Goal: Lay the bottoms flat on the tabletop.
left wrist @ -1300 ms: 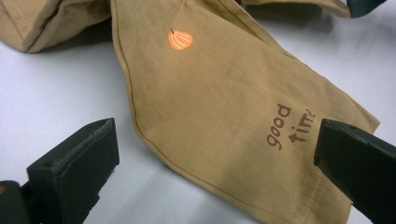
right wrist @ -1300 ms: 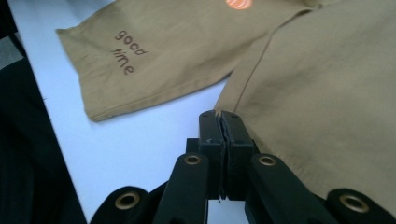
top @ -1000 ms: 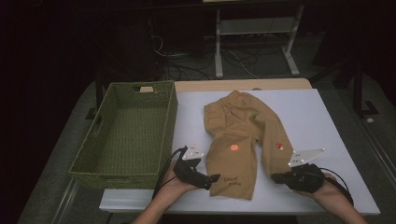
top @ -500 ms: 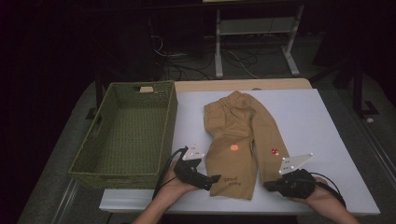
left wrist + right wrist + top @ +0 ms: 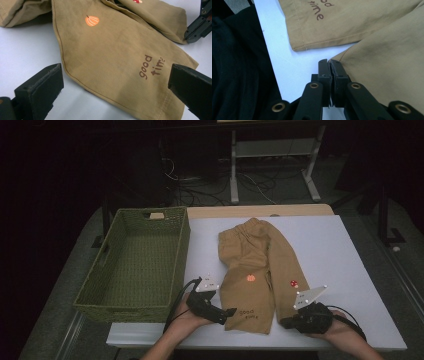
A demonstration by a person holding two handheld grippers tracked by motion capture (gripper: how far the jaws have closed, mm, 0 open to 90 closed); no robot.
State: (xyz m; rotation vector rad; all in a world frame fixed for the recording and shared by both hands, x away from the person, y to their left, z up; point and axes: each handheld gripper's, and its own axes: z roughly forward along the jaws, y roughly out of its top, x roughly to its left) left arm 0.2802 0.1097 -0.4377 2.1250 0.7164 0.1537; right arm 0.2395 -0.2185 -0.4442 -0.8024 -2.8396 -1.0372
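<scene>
soft tan cotton trousers (image 5: 256,270) lie flat on the desk (image 5: 340,250), waistband at 12 o'clock, hems at 6; left tongs (image 5: 115,85) apart, right tongs (image 5: 329,67) together at the hem edge.

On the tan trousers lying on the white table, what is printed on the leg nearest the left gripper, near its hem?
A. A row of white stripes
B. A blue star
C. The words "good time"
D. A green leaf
C: the left gripper view shows "good time" in brown letters near the hem of the tan trousers, between the open jaws of the left gripper.
</scene>
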